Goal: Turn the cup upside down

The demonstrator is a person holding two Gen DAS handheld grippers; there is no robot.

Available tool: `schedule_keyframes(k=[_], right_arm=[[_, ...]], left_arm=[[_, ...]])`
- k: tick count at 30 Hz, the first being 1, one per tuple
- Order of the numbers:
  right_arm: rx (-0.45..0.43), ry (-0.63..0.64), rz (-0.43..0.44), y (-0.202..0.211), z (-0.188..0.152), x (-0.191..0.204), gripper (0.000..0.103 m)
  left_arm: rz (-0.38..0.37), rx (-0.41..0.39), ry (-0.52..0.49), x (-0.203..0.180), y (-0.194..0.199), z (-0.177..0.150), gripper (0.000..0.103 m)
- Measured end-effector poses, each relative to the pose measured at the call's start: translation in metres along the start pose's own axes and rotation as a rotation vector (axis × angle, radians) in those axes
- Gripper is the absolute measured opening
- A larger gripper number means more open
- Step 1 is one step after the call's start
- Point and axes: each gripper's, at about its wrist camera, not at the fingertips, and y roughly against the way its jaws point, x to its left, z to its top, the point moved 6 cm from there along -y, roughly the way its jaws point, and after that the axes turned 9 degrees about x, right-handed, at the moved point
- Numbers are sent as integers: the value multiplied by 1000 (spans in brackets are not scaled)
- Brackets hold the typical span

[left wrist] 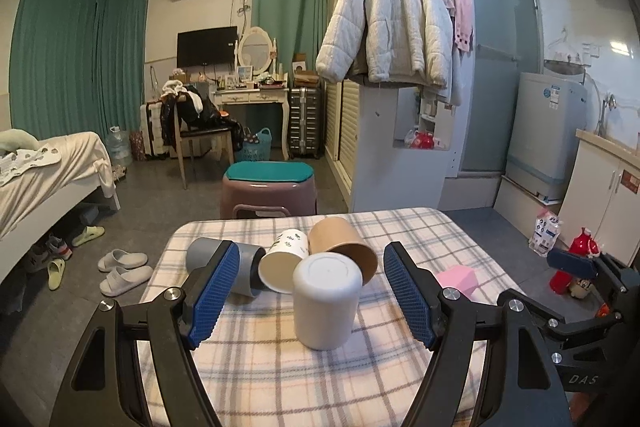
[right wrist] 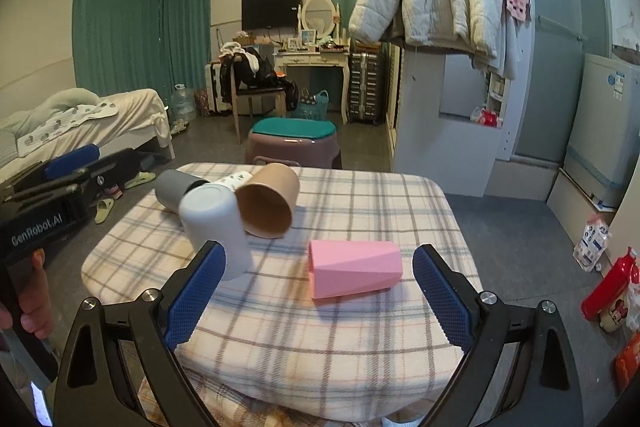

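A white cup (left wrist: 325, 301) stands upside down on the tabletop (left wrist: 280, 367), its flat base facing up and its rim on the plaid cloth. In the left wrist view it sits between the two blue pads of the left claw (left wrist: 310, 297), which is spread wide and touches nothing; there is clear space on both sides of the cup.

Just behind the white cup lie three more cups on their sides, crowded together. A brown paper cup (left wrist: 344, 247) points its open mouth toward the camera and appears to touch the white cup. To its left is a white cup with a leaf print (left wrist: 284, 259), mouth also toward the camera. Left of that is a grey cup (left wrist: 224, 261), partly hidden by the left pad.

In the right wrist view, a pink faceted cup (right wrist: 354, 273) lies on its side on the plaid cloth, well apart from the group, between the pads of the right claw (right wrist: 318, 297). This claw is also wide open and holds nothing.

Beyond the tabletop stands a mauve stool with a teal seat (left wrist: 269, 187). Further back are a bed (left wrist: 48, 179), a dressing table with an oval mirror (left wrist: 254, 83), and a white padded jacket (left wrist: 392, 15) hanging on a wardrobe.
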Motion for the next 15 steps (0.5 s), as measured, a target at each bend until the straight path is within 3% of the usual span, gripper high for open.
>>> schedule_keyframes(k=[4,7,9,11,15], right_arm=[[-22,8,6,7,-2,9,95],[-35,15,18,7,-7,18,95],[-40,18,23,5,-10,24,95],[-45,18,31,3,-13,27,95],[-45,13,54,-6,-21,35,98]], left_arm=[[28,-5,-4,4,10,-15,78],[59,-5,2,10,15,-30,93],[71,-8,11,14,18,-41,94],[95,1,18,20,18,-51,101],[154,-5,10,28,19,-66,102]])
